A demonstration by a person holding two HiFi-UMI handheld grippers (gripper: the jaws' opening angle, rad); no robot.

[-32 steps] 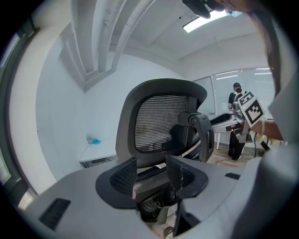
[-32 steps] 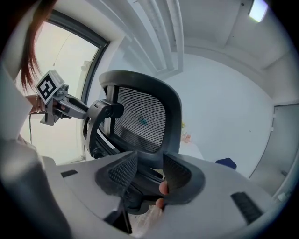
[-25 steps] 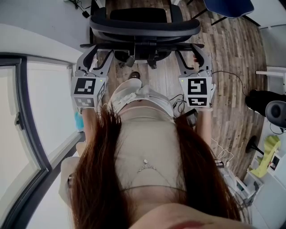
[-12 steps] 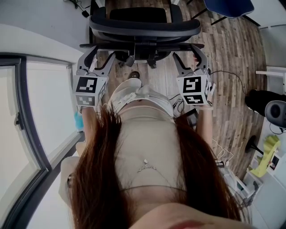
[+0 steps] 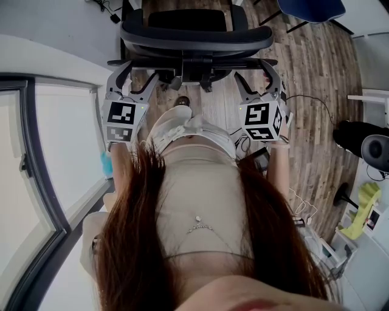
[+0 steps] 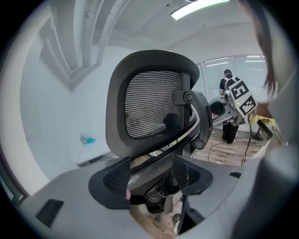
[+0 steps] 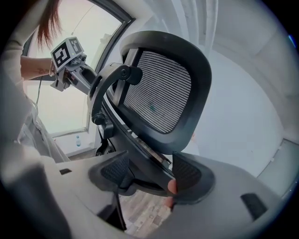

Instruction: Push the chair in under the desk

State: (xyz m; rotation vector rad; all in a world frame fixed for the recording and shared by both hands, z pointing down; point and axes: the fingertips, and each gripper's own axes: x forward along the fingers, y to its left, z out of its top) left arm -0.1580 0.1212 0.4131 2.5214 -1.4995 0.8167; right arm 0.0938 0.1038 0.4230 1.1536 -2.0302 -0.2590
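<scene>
The black mesh-backed office chair (image 5: 194,37) stands just ahead of me on the wooden floor, its back toward me. My left gripper (image 5: 135,76) sits at the left end of the back's lower frame. My right gripper (image 5: 256,76) is at the right end. In the left gripper view the chair back (image 6: 149,112) rises above the left gripper (image 6: 149,179); its jaws have just been opening, and the frame bar lies loose between the pads. In the right gripper view the right gripper (image 7: 149,175) straddles the curved frame bar of the chair (image 7: 163,93) and has also just been opening.
A glass wall with a dark frame (image 5: 36,152) runs along the left. A blue chair (image 5: 310,9) stands at the top right. Cables (image 5: 304,103) trail over the floor, and dark equipment (image 5: 364,143) sits at the right. Another person (image 6: 229,116) stands far off.
Both pairs of jaws have spread wider around the chair's frame. The right gripper's marker cube has rolled and shifted slightly toward the chair; the left one has barely moved. The chair stays put.
</scene>
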